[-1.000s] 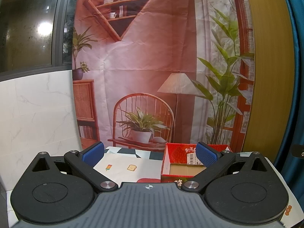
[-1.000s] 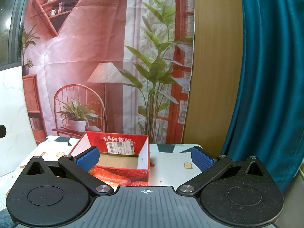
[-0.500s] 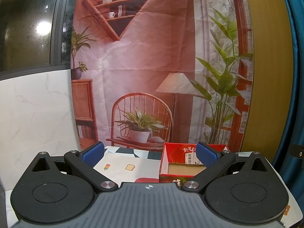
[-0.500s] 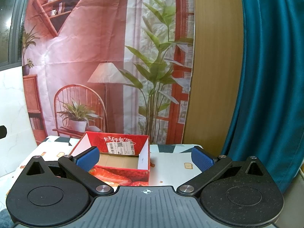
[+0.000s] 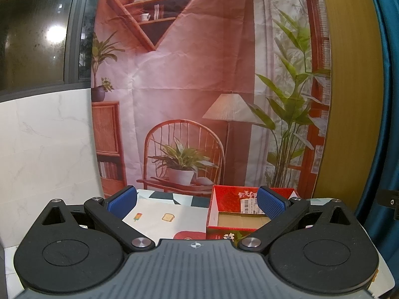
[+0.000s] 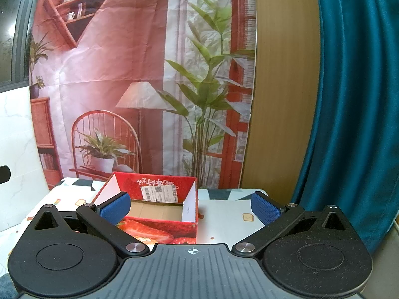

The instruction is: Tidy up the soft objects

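Observation:
An open red cardboard box with strawberry print (image 6: 159, 226) stands on the table; its cardboard floor shows bare. It also shows in the left wrist view (image 5: 225, 199), right of centre. My left gripper (image 5: 196, 202) is open and empty, held above the table to the left of the box. My right gripper (image 6: 190, 205) is open and empty, held in front of the box. No soft object shows clearly; a red round shape (image 5: 189, 235) lies beside the box, mostly hidden by the gripper body.
A white tablecloth with small food prints (image 5: 159, 214) covers the table. A printed room backdrop (image 6: 139, 87) hangs behind it. A wooden panel (image 6: 281, 87) and teal curtain (image 6: 354, 99) stand at the right. A white marble wall (image 5: 47, 149) is at the left.
The left wrist view has shifted slightly, the box sitting a little further left. The right gripper has not visibly moved. Both stay open.

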A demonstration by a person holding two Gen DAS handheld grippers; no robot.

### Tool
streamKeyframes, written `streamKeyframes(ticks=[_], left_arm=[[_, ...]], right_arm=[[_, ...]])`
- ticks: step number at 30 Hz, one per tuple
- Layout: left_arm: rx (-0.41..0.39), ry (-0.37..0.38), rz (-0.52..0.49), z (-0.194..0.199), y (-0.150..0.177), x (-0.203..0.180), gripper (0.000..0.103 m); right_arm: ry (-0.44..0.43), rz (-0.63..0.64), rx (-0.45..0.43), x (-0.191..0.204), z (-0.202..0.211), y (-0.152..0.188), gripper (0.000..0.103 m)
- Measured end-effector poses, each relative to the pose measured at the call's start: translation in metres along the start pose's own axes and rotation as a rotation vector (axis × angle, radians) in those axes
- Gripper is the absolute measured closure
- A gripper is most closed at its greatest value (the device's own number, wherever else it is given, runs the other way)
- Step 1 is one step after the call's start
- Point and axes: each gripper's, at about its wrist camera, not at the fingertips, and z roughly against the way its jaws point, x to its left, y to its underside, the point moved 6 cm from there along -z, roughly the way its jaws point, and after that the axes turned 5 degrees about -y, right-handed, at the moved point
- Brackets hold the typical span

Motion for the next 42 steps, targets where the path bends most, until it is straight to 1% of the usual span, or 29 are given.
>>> streamKeyframes(ticks=[8,17,19,22,24,28,30,32,34,37,39,42], left_arm=[[0.007,0.024,-0.001,-0.002,0.001,-0.003,0.000],[0.021,0.033,-0.006,-0.005,0.006,-0.002,0.000],[0.021,0.026,-0.010,-0.006,0.006,-0.002,0.000],[0.028,0.039,0.001,-0.010,0.008,0.000,0.000],[0.021,0.038,-0.003,-0.013,0.011,0.000,0.000],[-0.040,-0.006,-0.077,-0.016,0.018,-0.008,0.000],[-0.030,0.003,-0.087,-0.022,0.023,-0.011,0.000],[-0.008,0.026,-0.075,-0.030,0.031,-0.011,0.000],[-0.006,0.036,-0.063,-0.038,0.039,-0.010,0.000],[-0.015,0.025,-0.077,-0.049,0.053,-0.010,0.000],[0.003,0.034,-0.082,-0.058,0.062,-0.010,0.000],[0.031,0.045,-0.035,-0.069,0.075,-0.004,0.000]], right_arm=[[-0.002,0.001,0.001,0.001,0.000,0.001,0.000],[-0.004,-0.002,0.004,0.002,0.000,0.001,0.000],[-0.012,-0.001,0.002,0.003,0.000,0.001,0.000],[-0.028,0.002,0.001,0.007,0.002,0.004,0.000],[-0.039,-0.001,0.005,0.010,-0.005,0.010,0.000],[-0.071,-0.037,-0.008,0.009,-0.014,0.017,0.000],[-0.089,-0.055,-0.023,0.005,-0.020,0.020,0.000],[-0.100,-0.070,-0.024,0.004,-0.028,0.028,0.000],[-0.115,-0.083,-0.032,0.004,-0.037,0.036,0.000],[-0.111,-0.112,-0.074,0.002,-0.050,0.046,0.000],[-0.099,-0.113,-0.061,0.004,-0.062,0.055,0.000],[-0.097,-0.111,-0.035,0.009,-0.078,0.070,0.000]])
